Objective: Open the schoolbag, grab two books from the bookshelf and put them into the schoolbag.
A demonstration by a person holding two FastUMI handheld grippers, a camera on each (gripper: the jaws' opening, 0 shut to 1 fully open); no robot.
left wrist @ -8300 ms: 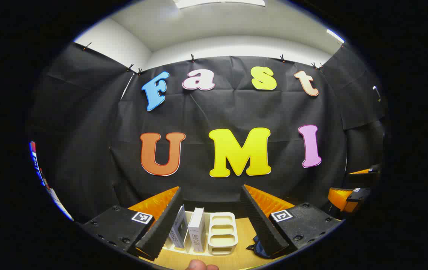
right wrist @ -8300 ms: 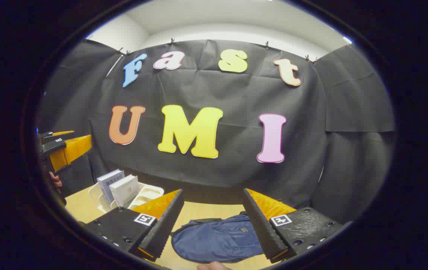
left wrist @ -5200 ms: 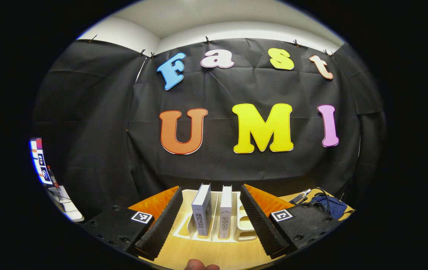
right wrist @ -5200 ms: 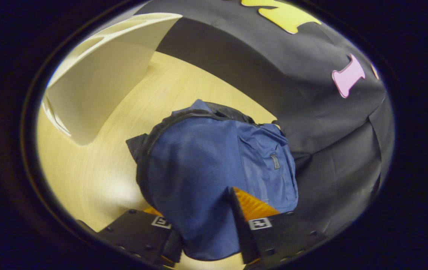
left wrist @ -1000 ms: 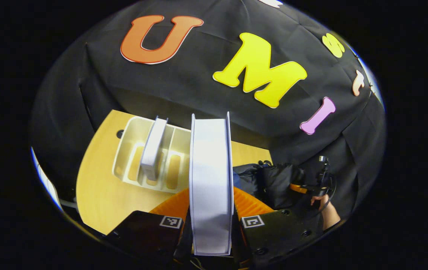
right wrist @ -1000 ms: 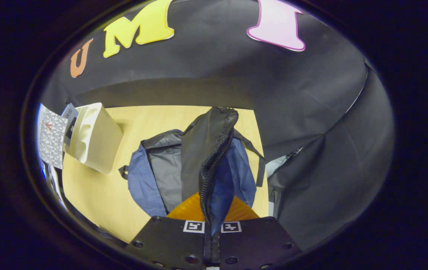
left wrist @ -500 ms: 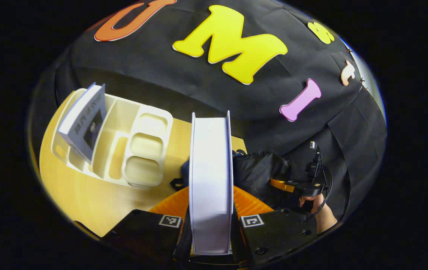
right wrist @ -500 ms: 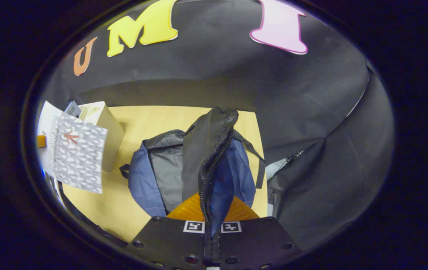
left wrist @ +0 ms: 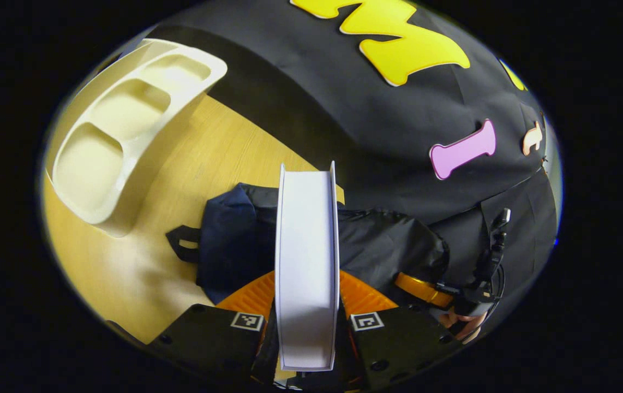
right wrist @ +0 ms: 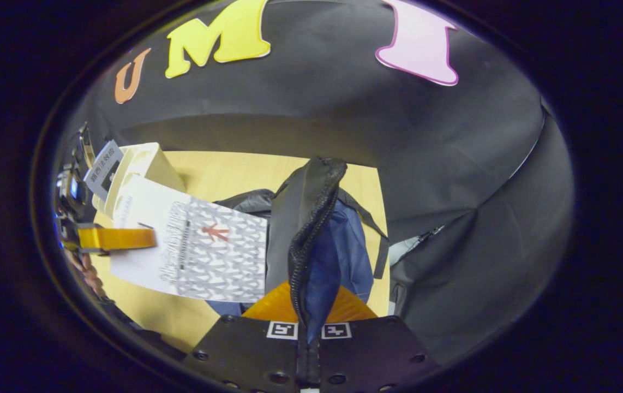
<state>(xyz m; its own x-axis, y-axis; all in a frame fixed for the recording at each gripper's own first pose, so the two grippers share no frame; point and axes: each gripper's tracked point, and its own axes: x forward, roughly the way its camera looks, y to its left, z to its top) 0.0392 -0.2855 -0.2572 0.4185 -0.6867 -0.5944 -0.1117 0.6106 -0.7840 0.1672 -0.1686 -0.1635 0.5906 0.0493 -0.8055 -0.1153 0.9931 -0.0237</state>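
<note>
The left gripper (left wrist: 306,322) is clenched on a white book (left wrist: 307,262), held edge-on between both fingers above the open blue schoolbag (left wrist: 229,240), which lies on the wooden counter (left wrist: 142,262) beside the cream bookshelf (left wrist: 126,120). The right gripper (right wrist: 309,327) is clamped on the schoolbag's black zippered flap (right wrist: 303,229), holding it lifted. In the right gripper view the book's patterned cover (right wrist: 208,251) hangs over the bag's mouth, and a second book (right wrist: 101,169) stands in the bookshelf at the far left.
</note>
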